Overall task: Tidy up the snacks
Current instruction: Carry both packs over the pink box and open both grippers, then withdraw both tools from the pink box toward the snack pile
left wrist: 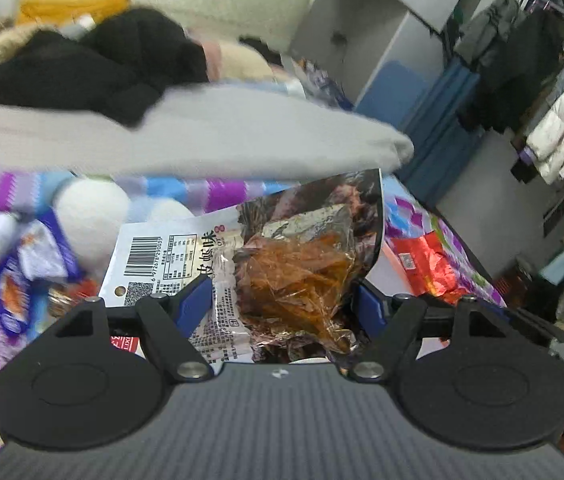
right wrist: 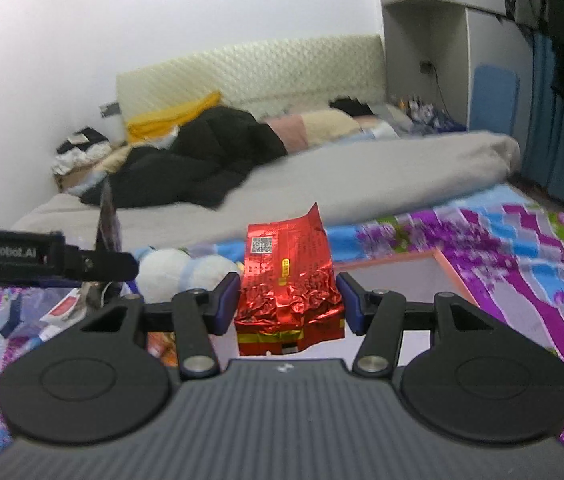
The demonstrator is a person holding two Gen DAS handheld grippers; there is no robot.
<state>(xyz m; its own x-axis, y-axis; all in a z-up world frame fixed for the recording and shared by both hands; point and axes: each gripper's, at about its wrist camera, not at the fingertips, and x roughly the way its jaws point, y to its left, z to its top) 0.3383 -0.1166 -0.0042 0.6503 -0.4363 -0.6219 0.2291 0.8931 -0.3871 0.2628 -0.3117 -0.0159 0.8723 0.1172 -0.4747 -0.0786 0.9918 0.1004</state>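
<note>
Snack packets held in both grippers, lifted clear of the patterned bedspread (right wrist: 522, 240). Left gripper (left wrist: 284, 300): blue pads (left wrist: 198, 300) clamped on a clear-fronted snack bag (left wrist: 294, 272) with orange-brown contents; its white barcode panel sticks out ahead and to the left of the fingers, its dark printed top rises straight ahead. Below and left of this gripper, loose wrappers in blue and white (left wrist: 30, 264) lie on the bedspread beside a white plush toy (left wrist: 94, 216); ahead and to the right, a red foil packet (left wrist: 430, 264) lies on a white, pink-edged surface. Right gripper (right wrist: 289, 300): pads pressed on both sides of a crinkled red foil pack (right wrist: 288, 280), upright, QR label facing the camera, top edge above the fingertips. Behind and to the right of it, a shallow pink-rimmed tray (right wrist: 442, 258) rests on the bedspread. Left gripper's arm enters the right-wrist view from the left. Further ahead: grey blanket (right wrist: 362, 184), black garment (right wrist: 210, 148). Backgrounds motion-blurred.
</note>
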